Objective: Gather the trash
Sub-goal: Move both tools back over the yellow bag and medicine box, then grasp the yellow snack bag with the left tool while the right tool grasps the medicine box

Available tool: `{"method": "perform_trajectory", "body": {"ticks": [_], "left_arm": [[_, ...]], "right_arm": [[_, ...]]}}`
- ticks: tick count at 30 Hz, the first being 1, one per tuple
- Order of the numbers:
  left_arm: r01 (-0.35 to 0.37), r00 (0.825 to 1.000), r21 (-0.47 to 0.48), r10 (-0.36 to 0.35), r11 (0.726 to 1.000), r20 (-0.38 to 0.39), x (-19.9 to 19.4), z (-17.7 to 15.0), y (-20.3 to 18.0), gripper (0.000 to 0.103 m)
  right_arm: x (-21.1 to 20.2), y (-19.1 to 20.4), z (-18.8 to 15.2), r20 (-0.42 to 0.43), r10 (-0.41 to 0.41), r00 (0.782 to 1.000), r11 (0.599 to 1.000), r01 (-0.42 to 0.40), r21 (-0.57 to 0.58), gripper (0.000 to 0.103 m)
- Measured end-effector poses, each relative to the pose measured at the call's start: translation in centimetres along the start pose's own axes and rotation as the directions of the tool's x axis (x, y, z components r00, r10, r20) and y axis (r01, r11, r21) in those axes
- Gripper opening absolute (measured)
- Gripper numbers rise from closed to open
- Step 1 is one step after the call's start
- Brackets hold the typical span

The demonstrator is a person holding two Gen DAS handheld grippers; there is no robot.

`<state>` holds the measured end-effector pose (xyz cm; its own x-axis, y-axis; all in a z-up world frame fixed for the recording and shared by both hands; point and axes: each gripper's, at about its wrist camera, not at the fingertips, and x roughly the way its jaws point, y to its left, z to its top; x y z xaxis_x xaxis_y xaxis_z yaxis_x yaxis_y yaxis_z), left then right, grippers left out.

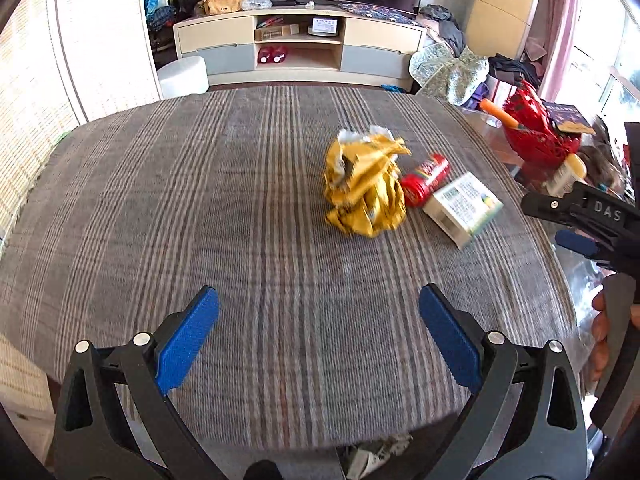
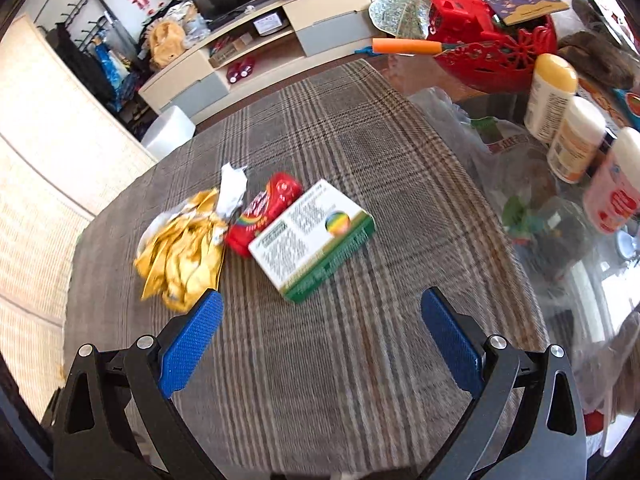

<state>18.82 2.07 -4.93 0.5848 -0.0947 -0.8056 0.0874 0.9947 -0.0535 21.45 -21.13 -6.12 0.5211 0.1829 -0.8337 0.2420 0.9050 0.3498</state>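
Note:
Three pieces of trash lie together on the plaid tablecloth (image 1: 200, 208): a crumpled gold wrapper (image 1: 366, 188) (image 2: 182, 252), a red candy tube (image 1: 426, 179) (image 2: 264, 214) and a white-and-green carton (image 1: 464, 209) (image 2: 314, 240). My left gripper (image 1: 319, 304) is open, well short of the pile and to its left. My right gripper (image 2: 320, 308) is open too, just short of the carton, its left pad (image 2: 192, 344) close to the gold wrapper. In the left wrist view the right gripper (image 1: 560, 220) comes in from the right edge, held by a hand (image 1: 600, 332).
Bare glass tabletop (image 2: 520, 184) lies right of the cloth, carrying a red basket (image 2: 500, 56), several white bottles (image 2: 576, 140) and a clear plastic bag (image 2: 476, 132). Beyond the table stand a TV cabinet (image 1: 300, 44) and a white stool (image 1: 184, 76).

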Motion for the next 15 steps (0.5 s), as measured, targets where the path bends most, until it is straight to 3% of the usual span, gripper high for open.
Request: {"method": "perform_trajectory", "body": {"ticks": [4,7,15], "left_arm": [[-0.009,1.000,0.019,0.009,1.000,0.004,2.0,2.4,0.1,0.095],[-0.002,1.000,0.025,0.002,1.000,0.005,3.6,3.6,0.2,0.095],[0.018,1.000,0.025,-0.018,1.000,-0.005,6.5,4.5,0.4,0.095]], "right_arm": [[3.2,1.0,1.9,-0.019,-0.016,1.000,1.000,0.016,0.024,0.100],[5.4,1.6,2.9,-0.010,-0.075,0.997,0.997,0.075,0.015,0.100],[8.6,1.7,3.8,-0.010,-0.145,0.989,0.989,0.145,0.042,0.099]]}}
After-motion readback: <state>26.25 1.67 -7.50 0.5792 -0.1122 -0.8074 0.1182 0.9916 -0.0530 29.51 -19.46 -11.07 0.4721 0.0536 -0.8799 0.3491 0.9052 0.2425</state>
